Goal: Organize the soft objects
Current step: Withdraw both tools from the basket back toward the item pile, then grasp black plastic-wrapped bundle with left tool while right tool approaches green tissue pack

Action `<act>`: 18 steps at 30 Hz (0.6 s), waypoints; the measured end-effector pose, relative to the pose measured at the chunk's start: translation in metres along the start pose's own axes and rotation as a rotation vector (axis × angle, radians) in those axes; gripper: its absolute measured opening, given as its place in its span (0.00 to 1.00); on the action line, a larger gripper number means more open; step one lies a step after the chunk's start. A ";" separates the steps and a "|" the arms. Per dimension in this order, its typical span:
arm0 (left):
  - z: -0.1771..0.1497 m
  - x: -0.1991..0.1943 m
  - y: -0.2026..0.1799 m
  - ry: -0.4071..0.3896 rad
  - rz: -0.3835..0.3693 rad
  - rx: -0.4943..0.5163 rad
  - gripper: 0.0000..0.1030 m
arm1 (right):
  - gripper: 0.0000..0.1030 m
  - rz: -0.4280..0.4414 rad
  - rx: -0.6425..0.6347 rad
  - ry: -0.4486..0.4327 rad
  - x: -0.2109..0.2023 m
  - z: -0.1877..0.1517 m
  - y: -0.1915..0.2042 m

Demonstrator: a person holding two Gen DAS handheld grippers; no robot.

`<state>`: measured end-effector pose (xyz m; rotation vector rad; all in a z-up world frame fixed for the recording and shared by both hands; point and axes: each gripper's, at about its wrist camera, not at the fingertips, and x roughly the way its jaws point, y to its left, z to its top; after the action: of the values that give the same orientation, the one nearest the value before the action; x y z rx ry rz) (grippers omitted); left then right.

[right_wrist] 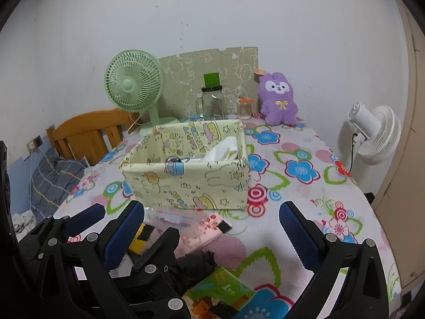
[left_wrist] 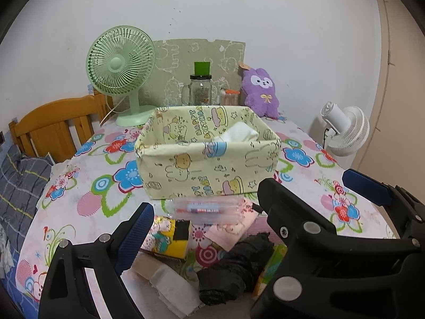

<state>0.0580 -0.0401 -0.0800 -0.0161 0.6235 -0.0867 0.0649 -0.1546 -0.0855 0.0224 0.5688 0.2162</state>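
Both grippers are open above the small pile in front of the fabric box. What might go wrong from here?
1. The clear plastic packet lies on the pink cloth, so a grip may catch both.
2. The left gripper and the right gripper are close together and may collide.
3. The fabric box looks soft-walled; a push may dent or shift it.

Your left wrist camera looked forward and slightly down across the floral-print tablecloth (left_wrist: 87, 164), close to the pale yellow cartoon-print fabric basket (left_wrist: 207, 159). Your right wrist camera faced the same way from just right. Both views shared that basket (right_wrist: 186, 178) and the mint-green desk fan (left_wrist: 122, 71).
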 end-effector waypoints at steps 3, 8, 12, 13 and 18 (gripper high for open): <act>-0.006 0.000 -0.002 0.001 -0.005 0.009 0.91 | 1.00 0.002 0.010 0.002 -0.001 -0.007 -0.002; -0.017 0.000 -0.004 0.015 -0.011 0.020 0.91 | 1.00 -0.004 0.010 0.009 -0.002 -0.020 -0.004; -0.025 -0.001 -0.007 0.022 -0.016 0.034 0.91 | 1.00 -0.003 0.013 0.014 -0.004 -0.028 -0.006; -0.027 -0.001 -0.007 0.024 -0.018 0.037 0.91 | 1.00 -0.007 0.013 0.013 -0.005 -0.031 -0.006; -0.038 0.000 -0.011 0.043 -0.027 0.054 0.90 | 1.00 -0.023 0.022 0.019 -0.007 -0.042 -0.008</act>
<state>0.0347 -0.0503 -0.1102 0.0299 0.6636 -0.1306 0.0380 -0.1656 -0.1178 0.0355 0.5899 0.1875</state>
